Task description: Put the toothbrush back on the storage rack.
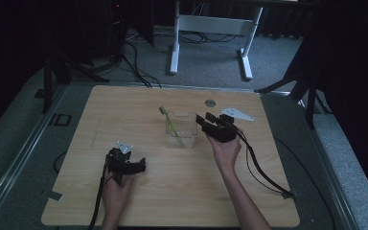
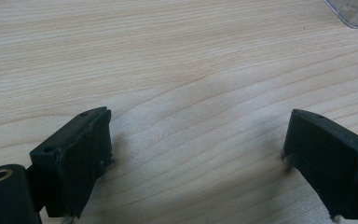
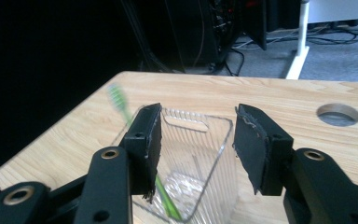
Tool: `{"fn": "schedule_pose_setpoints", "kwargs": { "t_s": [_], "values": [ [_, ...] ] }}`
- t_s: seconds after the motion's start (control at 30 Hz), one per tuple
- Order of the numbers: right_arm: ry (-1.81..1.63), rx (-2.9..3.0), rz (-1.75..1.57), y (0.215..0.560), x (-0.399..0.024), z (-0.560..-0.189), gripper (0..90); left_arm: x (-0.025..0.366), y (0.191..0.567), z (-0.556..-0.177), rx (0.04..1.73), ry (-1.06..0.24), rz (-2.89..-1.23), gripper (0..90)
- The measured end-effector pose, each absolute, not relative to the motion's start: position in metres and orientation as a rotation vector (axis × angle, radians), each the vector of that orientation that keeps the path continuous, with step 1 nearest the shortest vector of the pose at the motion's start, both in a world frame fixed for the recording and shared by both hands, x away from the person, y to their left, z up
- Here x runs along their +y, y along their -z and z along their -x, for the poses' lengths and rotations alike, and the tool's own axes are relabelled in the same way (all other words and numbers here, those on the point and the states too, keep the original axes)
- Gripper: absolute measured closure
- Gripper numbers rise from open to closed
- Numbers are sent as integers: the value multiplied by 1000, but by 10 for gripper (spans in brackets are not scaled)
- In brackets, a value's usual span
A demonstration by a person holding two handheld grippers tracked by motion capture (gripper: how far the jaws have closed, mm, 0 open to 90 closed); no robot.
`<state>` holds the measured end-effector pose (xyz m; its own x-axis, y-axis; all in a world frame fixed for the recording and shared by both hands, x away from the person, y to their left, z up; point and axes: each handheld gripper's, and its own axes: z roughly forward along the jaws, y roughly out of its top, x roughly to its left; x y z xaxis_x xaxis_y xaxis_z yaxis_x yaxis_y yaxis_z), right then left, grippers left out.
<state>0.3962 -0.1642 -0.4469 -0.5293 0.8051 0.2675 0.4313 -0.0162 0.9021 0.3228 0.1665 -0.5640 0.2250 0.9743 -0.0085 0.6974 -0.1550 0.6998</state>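
A clear plastic container (image 1: 181, 129) stands near the middle of the wooden table (image 1: 139, 110). A green toothbrush (image 1: 168, 122) leans inside it, with its head over the far left rim. My right gripper (image 1: 204, 119) hovers at the container's right side, open, and its jaws point toward the container. In the right gripper view the right gripper (image 3: 196, 140) frames the container (image 3: 186, 186); the toothbrush (image 3: 118, 100) rises past the left jaw and neither pad touches it. My left gripper (image 1: 133, 165) rests low at the front left, wide open over bare wood (image 2: 196, 140).
A round cable hole (image 1: 210, 102) sits in the tabletop behind the container. A corner of the container (image 2: 354, 11) lies at the top right of the left gripper view. White desk legs (image 1: 175, 48) and cables lie on the floor beyond the table's far edge.
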Motion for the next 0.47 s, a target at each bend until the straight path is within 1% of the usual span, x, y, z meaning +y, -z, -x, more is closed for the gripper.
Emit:
{"fn": "schedule_pose_setpoints", "kwargs": {
  "t_s": [0.23, 0.37, 0.47],
  "values": [
    [-1433, 2003, -1205, 443, -166, -383, 481, 167, 564, -323, 1534, -617, -1923, 79],
    [-1370, 2076, -1128, 446, -166, -377, 446, 167, 564, -323, 1534, -616, -1923, 79],
    [-1333, 2117, -1123, 451, -170, -373, 443, 166, 564, -323, 1534, -617, -1922, 79]
  ]
}}
